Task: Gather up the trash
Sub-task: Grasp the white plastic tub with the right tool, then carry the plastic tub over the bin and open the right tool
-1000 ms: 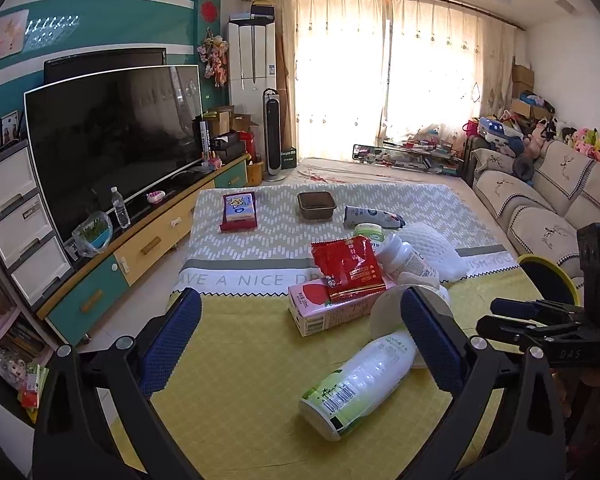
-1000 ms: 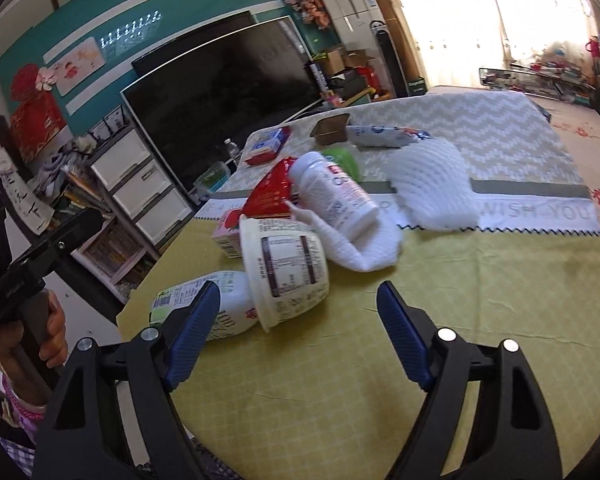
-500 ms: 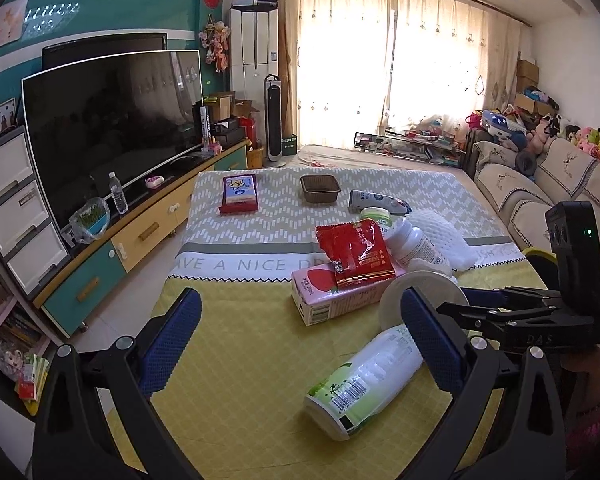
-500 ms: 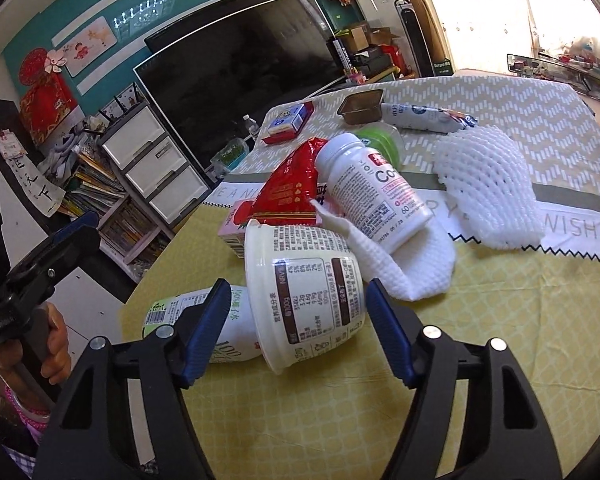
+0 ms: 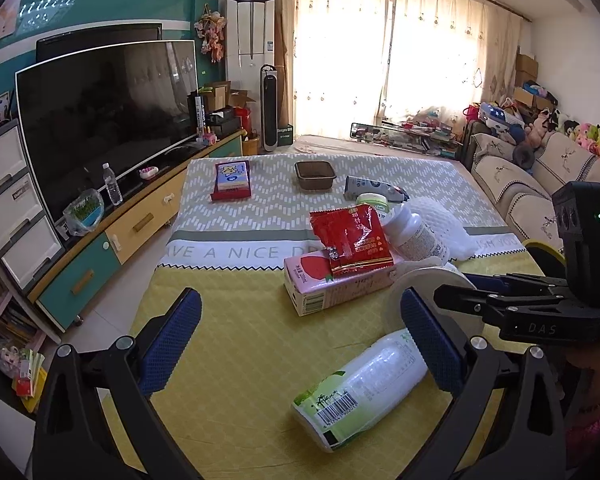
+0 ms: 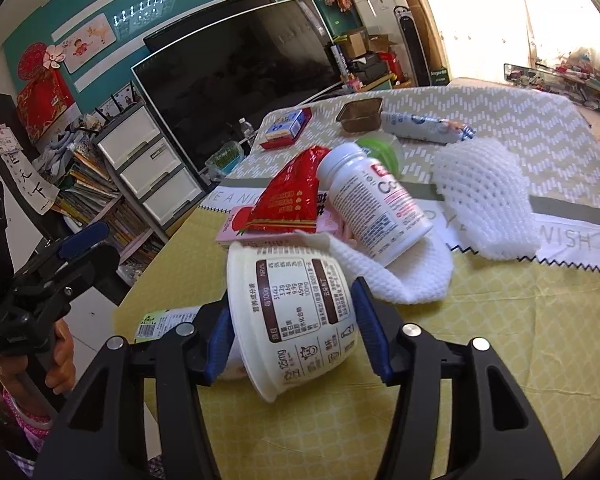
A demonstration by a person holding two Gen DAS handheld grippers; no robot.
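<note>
**Right gripper on the yogurt cup – finish the grasp cleanly**

Right gripper straddles the white yogurt cup, which lies on its side at the near edge of the pile on the yellow tablecloth. Both blue pads look to be touching the cup wall, left and right. I read it as pinched, though whether the squeeze is firm I can't tell.

Left gripper hovers over bare cloth on the near left, fingers spread wide, holding nothing.

Around the cup:
- The white foam sleeve touches it on the far side, with the pill bottle resting on that sleeve.
- The red snack packet sits on the pink carton, just beyond the cup's rim.
- The green-label drink bottle lies just to the left, partly behind the left finger.

How to do it well, my take:
- The cup is thin plastic and tapered, so squeeze moderately. Too hard crushes it; too light and it slides toward its narrow end.
- Lift straight up before pulling near, so the foam sleeve doesn't drag along and roll the pill bottle.
- Watch the left finger against the drink bottle; a nudge could roll it off the near edge.
- No bin or bag is visible in either view, so the drop-off spot is unknown.
</note>
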